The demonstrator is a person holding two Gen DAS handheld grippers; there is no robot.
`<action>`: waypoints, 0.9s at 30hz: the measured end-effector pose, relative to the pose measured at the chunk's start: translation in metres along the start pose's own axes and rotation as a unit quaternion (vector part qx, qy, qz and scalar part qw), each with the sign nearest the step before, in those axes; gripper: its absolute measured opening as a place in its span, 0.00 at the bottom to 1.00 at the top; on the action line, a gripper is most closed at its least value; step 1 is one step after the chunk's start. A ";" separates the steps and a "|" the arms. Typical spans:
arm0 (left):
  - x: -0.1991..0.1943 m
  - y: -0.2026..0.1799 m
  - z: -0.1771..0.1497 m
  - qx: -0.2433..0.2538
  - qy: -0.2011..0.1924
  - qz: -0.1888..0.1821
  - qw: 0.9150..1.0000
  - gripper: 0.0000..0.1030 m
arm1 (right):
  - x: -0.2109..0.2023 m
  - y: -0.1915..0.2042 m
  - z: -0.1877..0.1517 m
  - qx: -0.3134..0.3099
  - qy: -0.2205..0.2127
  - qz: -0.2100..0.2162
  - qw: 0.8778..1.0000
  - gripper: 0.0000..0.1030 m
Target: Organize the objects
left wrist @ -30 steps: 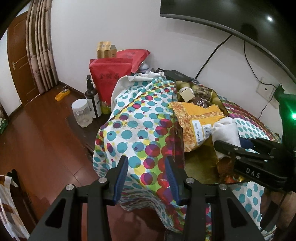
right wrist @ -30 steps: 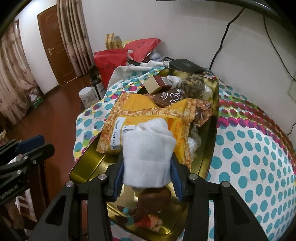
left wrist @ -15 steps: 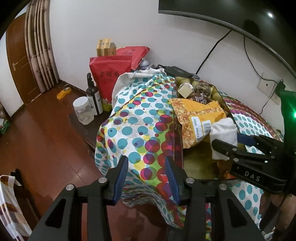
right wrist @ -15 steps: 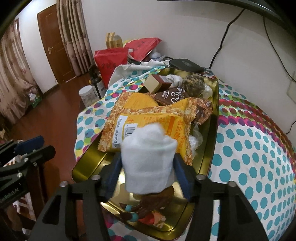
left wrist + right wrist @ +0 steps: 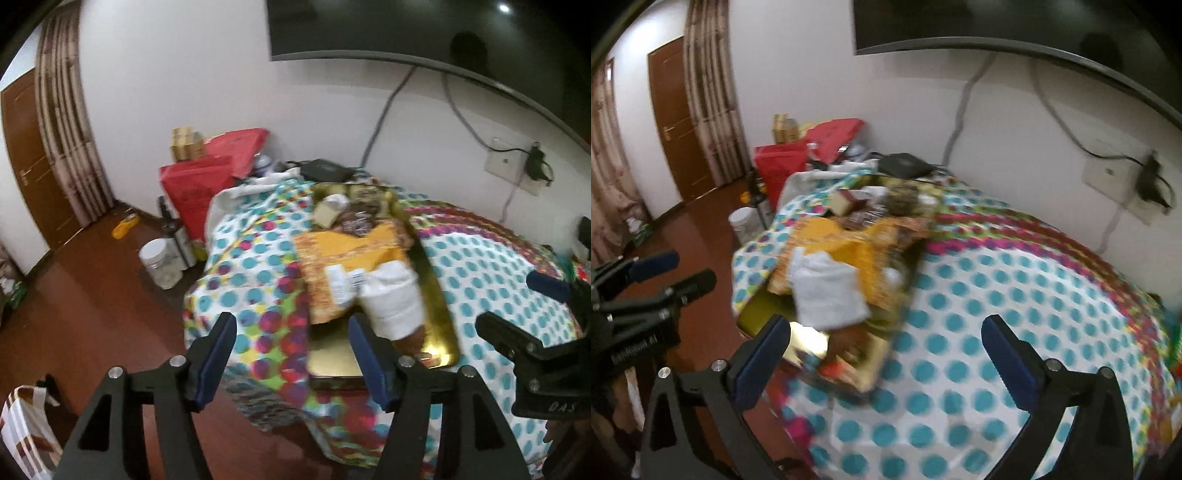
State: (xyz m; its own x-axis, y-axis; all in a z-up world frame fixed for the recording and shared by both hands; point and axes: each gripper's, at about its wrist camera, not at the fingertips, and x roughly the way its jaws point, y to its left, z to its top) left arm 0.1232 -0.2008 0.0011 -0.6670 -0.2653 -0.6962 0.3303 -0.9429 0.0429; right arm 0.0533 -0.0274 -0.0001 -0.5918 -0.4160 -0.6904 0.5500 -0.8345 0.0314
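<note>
The white folded cloth (image 5: 392, 300) lies loose at the near end of the gold tray (image 5: 439, 314), leaning on a yellow snack bag (image 5: 351, 254). The tray sits on a polka-dot tablecloth (image 5: 1015, 295) that drapes over the table's near edge. Behind it stand a black box (image 5: 904, 164) and red bags (image 5: 201, 188) against a white wall, under a dark wall screen (image 5: 424, 33). To the left, bare wooden floor (image 5: 85, 295) runs to a brown door (image 5: 683, 118) and curtains (image 5: 70, 122). The right gripper (image 5: 886, 350) has just been opening; its jaws stand wide with nothing between them. The left gripper (image 5: 291, 354) has also just been opening and is empty.
</note>
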 end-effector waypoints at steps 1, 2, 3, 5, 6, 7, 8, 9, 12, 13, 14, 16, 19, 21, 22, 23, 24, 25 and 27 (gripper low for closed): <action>-0.001 -0.006 0.002 0.006 0.000 -0.007 1.000 0.69 | -0.007 -0.009 -0.004 0.009 0.001 -0.002 1.000 1.00; -0.003 -0.012 0.003 0.010 -0.002 -0.013 1.000 0.69 | -0.013 -0.018 -0.007 0.022 0.002 -0.001 1.000 1.00; -0.004 -0.018 0.005 0.013 -0.004 -0.022 1.000 0.69 | -0.019 -0.026 -0.011 0.033 0.002 0.000 0.999 1.00; -0.006 -0.027 0.007 0.017 -0.004 -0.035 0.999 0.69 | -0.032 -0.043 -0.019 0.057 -0.001 0.002 0.998 1.00; -0.006 -0.030 0.008 0.019 -0.003 -0.039 0.999 0.69 | -0.036 -0.049 -0.022 0.066 -0.003 0.000 0.998 1.00; -0.007 -0.035 0.010 0.022 -0.005 -0.041 0.999 0.69 | -0.041 -0.056 -0.025 0.075 -0.007 -0.002 0.997 1.00; -0.009 -0.039 0.011 0.024 -0.011 -0.041 0.999 0.69 | -0.047 -0.062 -0.028 0.083 -0.014 -0.002 0.996 1.00; -0.009 -0.042 0.013 0.026 -0.012 -0.039 0.999 0.69 | -0.049 -0.065 -0.030 0.088 -0.017 -0.002 0.996 1.00; -0.008 -0.051 0.017 0.029 -0.011 -0.035 0.999 0.69 | -0.053 -0.073 -0.034 0.093 -0.020 -0.011 0.995 1.00; -0.007 -0.053 0.017 0.029 -0.008 -0.034 0.999 0.69 | -0.053 -0.074 -0.035 0.092 -0.020 -0.014 0.996 1.00; -0.005 -0.054 0.018 0.029 -0.003 -0.037 0.999 0.69 | -0.052 -0.074 -0.035 0.092 -0.017 -0.013 0.996 1.00; 0.001 -0.057 0.018 0.032 0.009 -0.036 0.999 0.69 | -0.050 -0.075 -0.037 0.094 -0.014 -0.009 0.995 1.00; 0.009 -0.060 0.018 0.034 0.024 -0.043 0.998 0.69 | -0.043 -0.071 -0.038 0.088 -0.002 -0.005 0.996 1.00; 0.014 -0.061 0.020 0.035 0.035 -0.050 0.998 0.69 | -0.041 -0.068 -0.038 0.082 0.001 -0.004 0.997 1.00; 0.017 -0.061 0.020 0.031 0.041 -0.049 0.997 0.69 | -0.041 -0.067 -0.039 0.080 0.000 -0.002 0.997 1.00; 0.019 -0.061 0.021 0.030 0.041 -0.049 0.998 0.69 | -0.042 -0.066 -0.038 0.080 0.000 -0.003 0.997 1.00; 0.021 -0.061 0.022 0.031 0.042 -0.049 0.997 0.69 | -0.043 -0.066 -0.037 0.083 0.001 -0.003 0.997 1.00; 0.023 -0.061 0.023 0.029 0.047 -0.049 0.997 0.69 | -0.045 -0.065 -0.036 0.084 0.000 0.001 0.996 1.00; 0.026 -0.062 0.025 0.027 0.048 -0.047 0.997 0.69 | -0.048 -0.063 -0.030 0.082 0.004 -0.016 0.997 1.00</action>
State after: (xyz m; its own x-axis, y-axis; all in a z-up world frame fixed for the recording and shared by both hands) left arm 0.0686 -0.1539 -0.0017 -0.6253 -0.1563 -0.7646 0.2302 -0.9731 0.0107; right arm 0.0649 0.0563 0.0093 -0.6033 -0.3853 -0.6982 0.4270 -0.8955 0.1252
